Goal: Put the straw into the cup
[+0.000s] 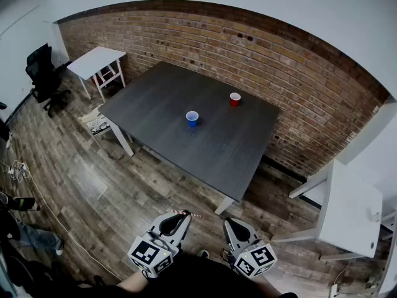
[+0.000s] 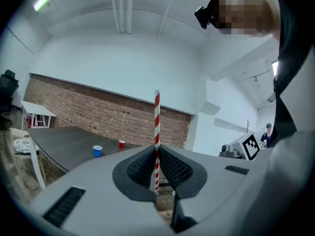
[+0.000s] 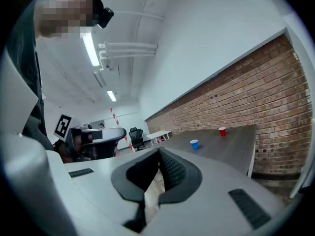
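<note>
A red-and-white striped straw (image 2: 157,127) stands upright between the jaws of my left gripper (image 2: 157,149), which is shut on it. In the head view that left gripper (image 1: 184,215) is low in the frame, above the wooden floor and short of the table, with the straw (image 1: 188,215) across its tip. My right gripper (image 1: 228,222) hangs beside it, shut with nothing in it (image 3: 158,152). A blue cup (image 1: 192,118) stands upright mid-table, and a red cup (image 1: 235,99) stands further back near the brick wall. Both cups are far from the grippers.
The dark grey table (image 1: 161,98) stands against a brick wall (image 1: 298,73). A small white table (image 1: 96,61) and a black office chair (image 1: 42,73) are at the back left, a cushioned stool (image 1: 96,121) by the table's left corner, a white table (image 1: 353,213) at the right.
</note>
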The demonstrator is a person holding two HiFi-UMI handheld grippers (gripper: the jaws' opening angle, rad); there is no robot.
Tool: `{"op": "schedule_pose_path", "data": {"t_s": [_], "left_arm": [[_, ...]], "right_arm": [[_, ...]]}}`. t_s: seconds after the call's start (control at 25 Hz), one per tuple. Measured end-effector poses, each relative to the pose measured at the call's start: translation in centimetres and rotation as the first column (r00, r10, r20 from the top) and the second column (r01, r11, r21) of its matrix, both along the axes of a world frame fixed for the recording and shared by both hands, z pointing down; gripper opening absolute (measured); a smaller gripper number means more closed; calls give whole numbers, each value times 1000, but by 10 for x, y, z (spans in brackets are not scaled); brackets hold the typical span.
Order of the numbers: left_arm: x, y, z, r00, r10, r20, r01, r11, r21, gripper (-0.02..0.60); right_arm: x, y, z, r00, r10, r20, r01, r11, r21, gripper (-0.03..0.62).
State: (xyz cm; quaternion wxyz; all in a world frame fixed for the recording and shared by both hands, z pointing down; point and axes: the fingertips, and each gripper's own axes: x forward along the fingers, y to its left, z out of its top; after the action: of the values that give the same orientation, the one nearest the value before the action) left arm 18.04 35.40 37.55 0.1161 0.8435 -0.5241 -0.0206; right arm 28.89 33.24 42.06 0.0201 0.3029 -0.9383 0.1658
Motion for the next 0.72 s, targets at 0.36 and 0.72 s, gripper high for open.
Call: {"op": "schedule_pose_path", "data": {"t_s": [0.36,0.72], "left_arm": [[9,-4,1,1000,7,8,-7,1000,-22,38],[-33,-16,6,1000,5,8,-4,999,-54,38]], "right_arm": [[7,-1,2,1000,-2,-1,2,1000,-5,23],[-25,-21,8,997,77,-32,-77,997,-7,23]]}}
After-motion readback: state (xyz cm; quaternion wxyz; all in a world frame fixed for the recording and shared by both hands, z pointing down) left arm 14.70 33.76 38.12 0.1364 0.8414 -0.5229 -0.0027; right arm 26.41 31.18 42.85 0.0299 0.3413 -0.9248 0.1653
